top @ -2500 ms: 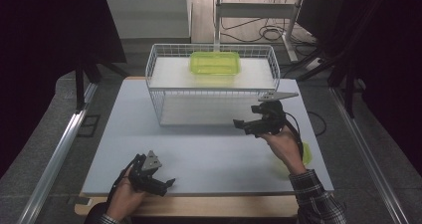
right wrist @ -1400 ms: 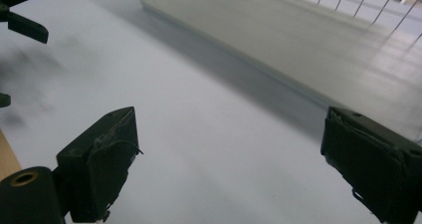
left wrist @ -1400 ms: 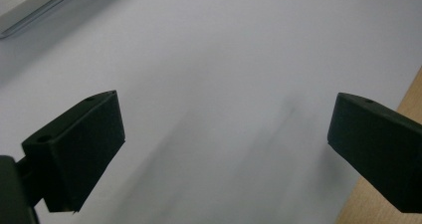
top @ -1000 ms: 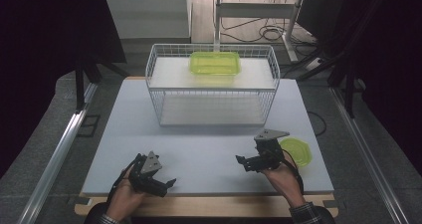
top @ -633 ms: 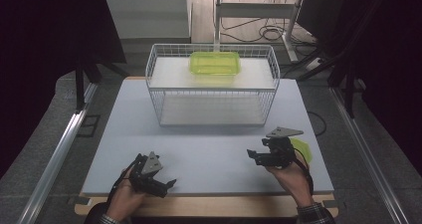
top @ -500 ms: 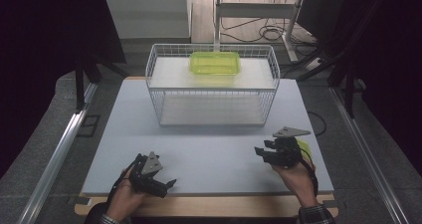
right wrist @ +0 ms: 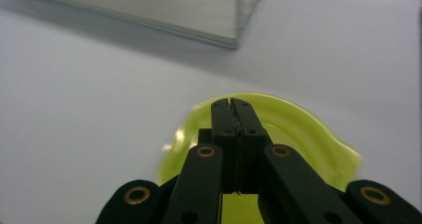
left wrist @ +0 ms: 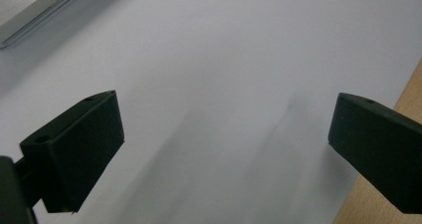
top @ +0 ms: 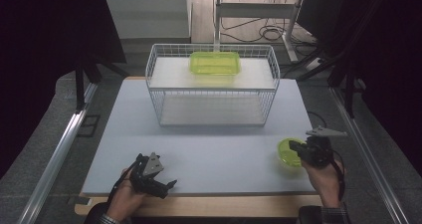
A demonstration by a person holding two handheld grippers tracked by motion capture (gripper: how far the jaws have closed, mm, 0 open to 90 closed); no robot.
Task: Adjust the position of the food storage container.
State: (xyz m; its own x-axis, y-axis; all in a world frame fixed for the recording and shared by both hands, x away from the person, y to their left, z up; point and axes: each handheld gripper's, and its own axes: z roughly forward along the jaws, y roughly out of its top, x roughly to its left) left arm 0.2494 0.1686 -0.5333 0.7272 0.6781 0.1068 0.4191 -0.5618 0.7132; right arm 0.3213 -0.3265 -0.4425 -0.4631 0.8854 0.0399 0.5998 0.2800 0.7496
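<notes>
Tabletop, pale grey-white, with a bare wooden strip along the near edge in the high view. Wire basket stands at the far middle of the table, holding a yellow-green rectangular container on its raised shelf. The broad stretch of table between the basket and the near edge lies open; bare surface also runs along the basket's left and right flanks to the table's side edges.

Left gripper, held in the person's left hand at the near left edge of the table. In the left gripper view its jaws stand wide apart over bare table, with nothing between them; the wooden edge strip shows at that picture's right.

Right gripper, held in the person's right hand near the table's right edge. Its jaws have just been closing; in the right gripper view they meet pad to pad. Whether they pinch anything cannot be told from these pictures.

Yellow-green dish, round and shallow, lies on the table at the near right, well apart from the basket. In the right gripper view the dish spreads beneath and around the closed jaws, its rim curving past the tips on the far side; the corner of the basket lies beyond it across open table.
</notes>
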